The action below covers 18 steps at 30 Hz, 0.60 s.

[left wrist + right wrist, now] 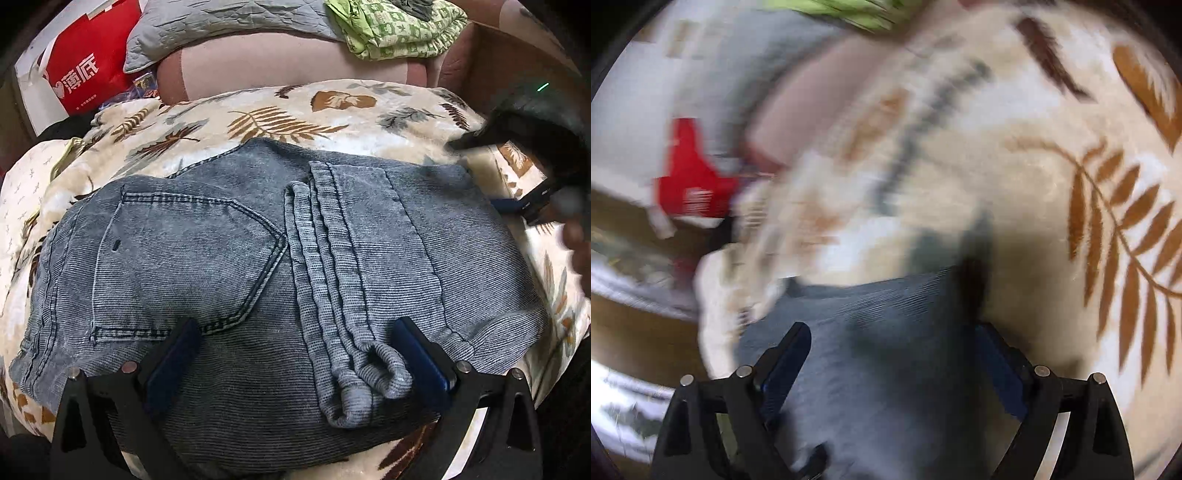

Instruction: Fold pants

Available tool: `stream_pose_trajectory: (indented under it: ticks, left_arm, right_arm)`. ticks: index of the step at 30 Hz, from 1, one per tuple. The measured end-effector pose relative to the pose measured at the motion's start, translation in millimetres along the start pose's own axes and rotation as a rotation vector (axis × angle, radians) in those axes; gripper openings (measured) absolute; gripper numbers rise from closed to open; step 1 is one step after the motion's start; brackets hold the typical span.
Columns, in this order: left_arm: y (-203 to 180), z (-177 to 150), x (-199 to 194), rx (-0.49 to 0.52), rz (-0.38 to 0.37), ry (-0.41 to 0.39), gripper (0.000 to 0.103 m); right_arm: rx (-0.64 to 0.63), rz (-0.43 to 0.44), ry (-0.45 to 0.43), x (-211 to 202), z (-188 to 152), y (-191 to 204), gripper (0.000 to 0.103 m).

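Blue-padded fingers of the left gripper stand spread at the bottom of the left wrist view, hovering over the pants with nothing pinched between them. A rolled hem of one leg lies just beside the finger on the right of the frame; whether it touches the pad cannot be told.

Folded into a broad blue-grey block, the pants fill the middle of that view, lying on a leaf-print blanket. A back pocket with dark stitching shows at centre left, and the stacked leg hems run down the middle.

At the right edge of the same view the right gripper appears as a dark blurred shape over the blanket, near the pants' right edge. In the right wrist view its fingers are spread wide at the bottom of the frame, with denim below and between them but not clamped. That picture is smeared by motion.

Beyond the blanket, at the top of the left wrist view, sit a pink cushion, a grey quilt, a green patterned cloth and, at upper left, a red bag.
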<state>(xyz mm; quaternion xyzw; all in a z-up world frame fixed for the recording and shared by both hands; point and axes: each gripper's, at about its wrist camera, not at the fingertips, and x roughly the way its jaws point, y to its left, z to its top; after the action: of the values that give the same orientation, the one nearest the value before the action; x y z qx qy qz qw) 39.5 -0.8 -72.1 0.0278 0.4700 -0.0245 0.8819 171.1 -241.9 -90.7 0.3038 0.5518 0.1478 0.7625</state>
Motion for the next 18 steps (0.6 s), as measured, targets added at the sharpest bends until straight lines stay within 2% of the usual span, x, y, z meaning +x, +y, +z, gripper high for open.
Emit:
stream_pose_trajectory:
  ticks: [3, 5, 7, 9, 11, 13, 14, 15, 16, 17, 18]
  left_arm:
    - [5, 2, -3, -0.006, -0.034, -0.004, 0.103]
    - [16, 7, -11, -0.067, -0.094, -0.006, 0.103]
    - [33, 9, -25, -0.147, -0.131, -0.045, 0.103]
    - [58, 11, -41, -0.229, -0.115, -0.09, 0.103]
    - [79, 10, -51, -0.298, -0.09, -0.112, 0.103]
    - [98, 4, -56, -0.36, -0.074, -0.108, 0.103]
    - [107, 0, -57, -0.394, -0.068, -0.098, 0.103]
    - [113, -4, -57, -0.418, -0.068, -0.088, 0.103]
    - [117, -8, -57, -0.438, -0.077, -0.074, 0.103]
    - [119, -13, -58, -0.456, -0.091, -0.059, 0.103]
    - [120, -17, -60, -0.464, -0.104, -0.054, 0.103]
  right_arm:
    - [-0.022, 0.005, -0.021, -6, -1, 9, 0.093]
    - [-0.084, -0.02, -0.045, -25, -14, 22, 0.093]
    - [-0.132, -0.011, -0.046, -40, -29, 31, 0.093]
    - [-0.155, 0.048, -0.037, -57, -54, 40, 0.093]
    - [-0.142, 0.159, 0.013, -61, -78, 45, 0.093]
    - [-0.089, 0.294, 0.063, -55, -99, 42, 0.093]
    - [-0.054, 0.325, 0.084, -46, -107, 37, 0.093]
    - [-0.041, 0.32, 0.107, -37, -112, 32, 0.093]
    - [-0.02, 0.274, 0.138, -22, -115, 24, 0.091]
    - [0.027, 0.239, 0.14, -14, -119, 13, 0.089]
    - [0.042, 0.26, 0.102, -20, -120, 13, 0.089]
